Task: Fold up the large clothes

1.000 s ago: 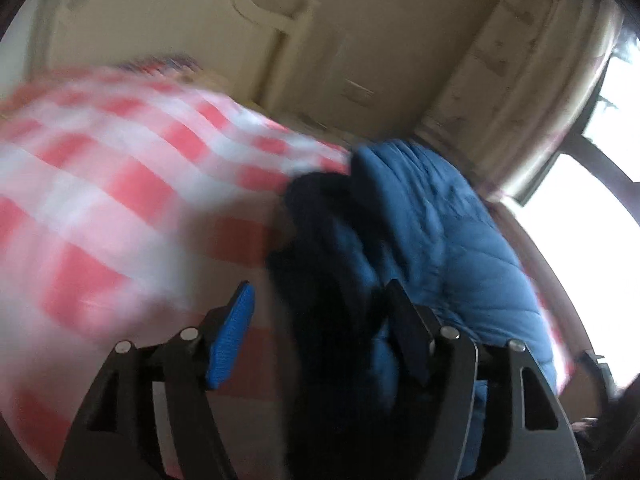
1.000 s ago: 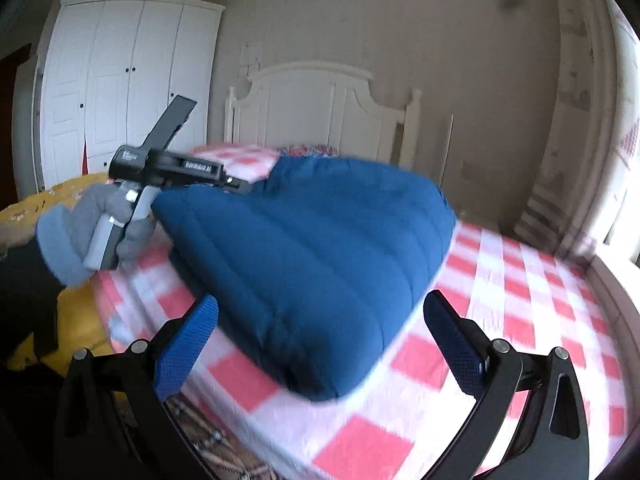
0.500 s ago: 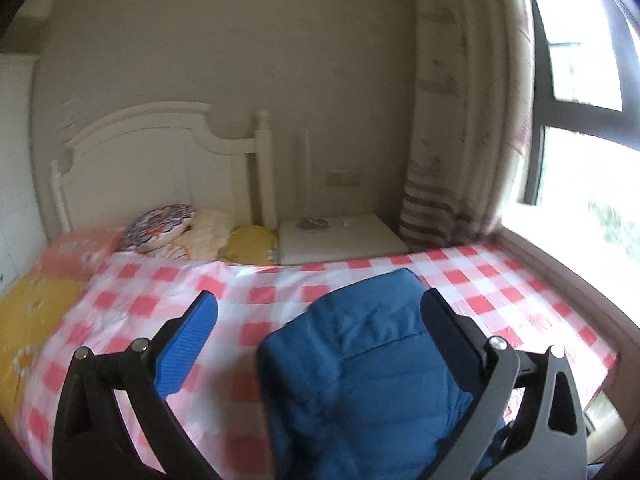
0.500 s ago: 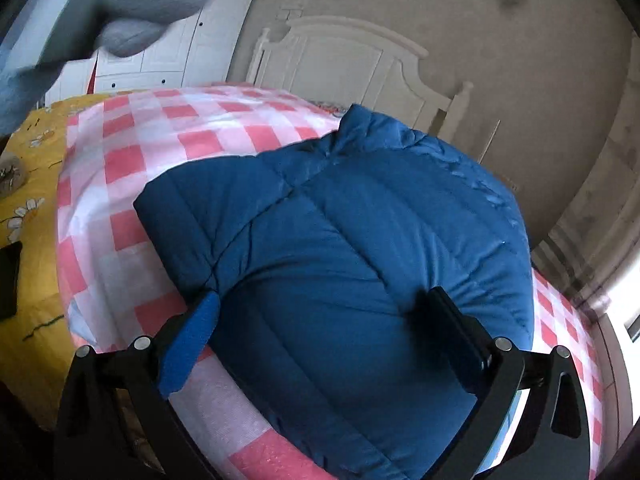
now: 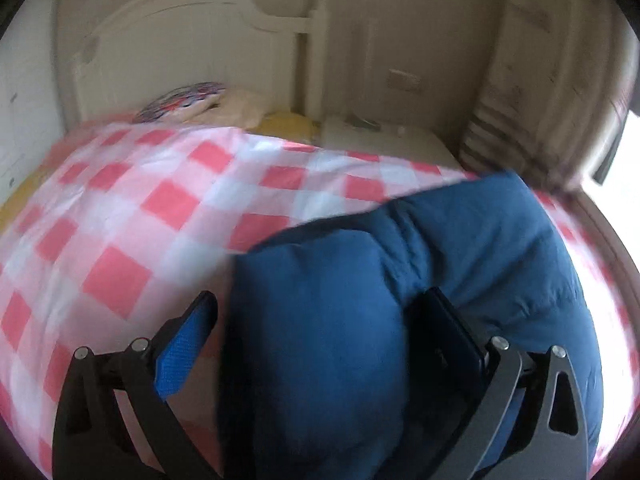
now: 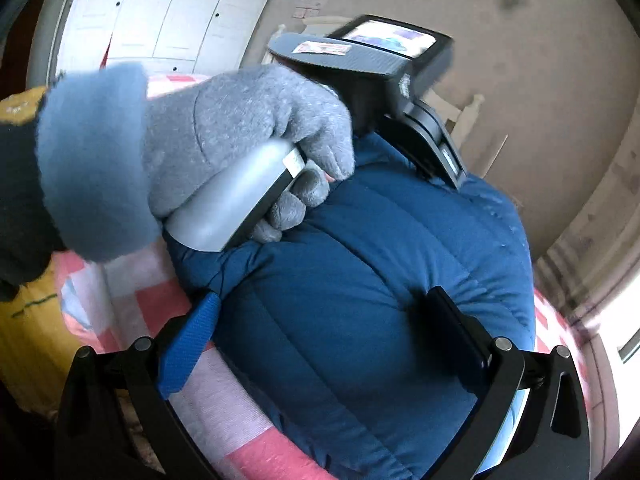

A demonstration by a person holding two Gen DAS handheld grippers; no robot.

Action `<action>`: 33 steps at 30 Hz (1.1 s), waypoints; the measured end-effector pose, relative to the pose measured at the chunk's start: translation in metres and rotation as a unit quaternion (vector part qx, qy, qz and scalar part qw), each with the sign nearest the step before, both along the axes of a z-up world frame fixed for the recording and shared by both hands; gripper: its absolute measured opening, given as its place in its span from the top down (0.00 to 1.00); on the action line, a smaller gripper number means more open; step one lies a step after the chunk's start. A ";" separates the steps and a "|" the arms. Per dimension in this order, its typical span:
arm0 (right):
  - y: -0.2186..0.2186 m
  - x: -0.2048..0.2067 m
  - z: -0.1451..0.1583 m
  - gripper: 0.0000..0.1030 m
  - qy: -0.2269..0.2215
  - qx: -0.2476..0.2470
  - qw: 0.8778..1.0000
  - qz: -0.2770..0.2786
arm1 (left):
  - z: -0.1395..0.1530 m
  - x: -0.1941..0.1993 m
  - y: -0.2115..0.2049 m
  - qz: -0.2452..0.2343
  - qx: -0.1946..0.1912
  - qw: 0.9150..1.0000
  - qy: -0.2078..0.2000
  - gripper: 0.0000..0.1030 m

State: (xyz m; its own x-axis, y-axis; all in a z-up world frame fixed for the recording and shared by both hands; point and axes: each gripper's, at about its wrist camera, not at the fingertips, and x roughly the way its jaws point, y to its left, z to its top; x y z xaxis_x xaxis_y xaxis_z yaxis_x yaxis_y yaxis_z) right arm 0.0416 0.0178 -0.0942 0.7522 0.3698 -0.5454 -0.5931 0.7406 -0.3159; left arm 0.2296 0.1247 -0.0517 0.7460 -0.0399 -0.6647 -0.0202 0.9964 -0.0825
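Puffiness is the risk: with the left gripper [image 5: 316,344] and right gripper [image 6: 328,340] both spread wide and gripping nothing, the blue padded jacket [image 6: 360,280] may spring unfolded near the bed's [image 5: 120,216] edge.

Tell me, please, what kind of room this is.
Most likely a bedroom: a bed with a white headboard and a red-checked bedsheet, pillows at its head, and a white wardrobe by the wall.
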 end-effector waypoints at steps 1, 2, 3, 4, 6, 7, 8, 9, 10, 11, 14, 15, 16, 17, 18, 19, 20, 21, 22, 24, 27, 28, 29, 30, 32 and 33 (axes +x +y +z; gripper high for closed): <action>-0.011 -0.003 0.009 0.15 0.004 0.032 0.999 0.012 | -0.001 -0.001 0.002 0.003 0.001 1.000 -0.004 0.02; -0.023 -0.004 0.017 0.20 0.010 0.060 0.998 0.017 | -0.002 -0.003 0.002 0.004 0.005 1.000 -0.009 0.02; -0.032 -0.003 0.024 0.26 0.009 0.075 0.997 0.013 | -0.003 -0.005 0.004 0.007 0.005 1.000 -0.014 0.02; -0.048 0.001 0.034 0.26 -0.004 0.092 0.996 -0.004 | -0.003 -0.005 0.006 0.008 0.001 1.000 -0.016 0.02; -0.073 0.016 0.050 0.29 -0.019 0.111 0.993 -0.033 | -0.005 -0.005 0.013 0.010 -0.019 1.000 -0.015 0.02; -0.084 0.027 0.056 0.30 -0.016 0.119 0.992 -0.044 | -0.005 -0.006 0.016 0.010 -0.025 1.000 -0.013 0.02; -0.098 0.045 0.062 0.35 -0.012 0.130 0.989 -0.062 | -0.004 -0.005 0.019 0.009 -0.031 0.999 -0.009 0.02; -0.111 0.066 0.068 0.36 -0.006 0.143 0.987 -0.076 | -0.005 -0.004 0.021 0.007 -0.036 0.999 -0.006 0.02; -0.123 0.090 0.073 0.39 0.007 0.158 0.984 -0.088 | -0.003 -0.004 0.020 0.006 -0.037 0.999 -0.005 0.02; -0.132 0.116 0.077 0.43 0.023 0.172 0.980 -0.099 | -0.003 -0.004 0.020 0.006 -0.038 0.999 -0.004 0.02; -0.151 0.183 0.081 0.55 0.074 0.216 0.966 -0.124 | -0.003 -0.005 0.020 0.007 -0.038 0.999 -0.004 0.02; -0.155 0.206 0.081 0.55 0.086 0.229 0.961 -0.133 | -0.003 -0.005 0.020 0.007 -0.038 0.999 -0.004 0.02; -0.156 0.228 0.081 0.55 0.100 0.236 0.957 -0.138 | -0.003 -0.005 0.021 0.006 -0.039 0.999 -0.004 0.02; -0.152 0.248 0.077 0.55 0.120 0.235 0.955 -0.137 | -0.004 -0.004 0.021 0.006 -0.041 0.999 -0.003 0.02; -0.146 0.265 0.069 0.55 0.143 0.225 0.954 -0.135 | -0.004 -0.004 0.022 0.005 -0.044 0.999 -0.002 0.02; -0.135 0.283 0.051 0.55 0.180 0.203 0.954 -0.127 | -0.005 -0.004 0.023 0.005 -0.046 0.999 -0.002 0.02; -0.124 0.296 0.038 0.55 0.205 0.180 0.954 -0.123 | -0.005 -0.003 0.023 0.005 -0.049 0.999 -0.001 0.02; -0.113 0.307 0.021 0.54 0.226 0.148 0.955 -0.124 | -0.005 -0.003 0.025 0.009 -0.053 0.999 -0.001 0.02; -0.109 0.310 0.017 0.54 0.224 0.144 0.956 -0.123 | -0.005 -0.003 0.028 0.011 -0.060 0.998 -0.002 0.02; -0.108 0.314 0.021 0.54 0.234 0.126 0.956 -0.123 | -0.009 -0.001 0.033 0.016 -0.071 0.997 0.006 0.02; -0.104 0.313 0.033 0.54 0.231 0.091 0.962 -0.116 | -0.012 0.001 0.036 0.013 -0.083 0.996 0.013 0.02; -0.107 0.314 0.042 0.54 0.217 0.091 0.964 -0.121 | -0.011 0.000 0.035 0.015 -0.080 0.997 0.011 0.02; -0.110 0.313 0.045 0.54 0.204 0.100 0.966 -0.125 | -0.011 -0.001 0.033 0.017 -0.075 0.997 0.010 0.02; -0.117 0.315 0.047 0.54 0.193 0.117 0.965 -0.133 | -0.011 -0.001 0.032 0.018 -0.069 0.997 0.010 0.02; -0.123 0.327 0.038 0.54 0.213 0.146 0.955 -0.148 | -0.010 -0.002 0.032 0.020 -0.067 0.998 0.009 0.02; -0.118 0.334 0.030 0.53 0.230 0.137 0.952 -0.145 | -0.011 -0.002 0.032 0.020 -0.068 0.997 0.008 0.02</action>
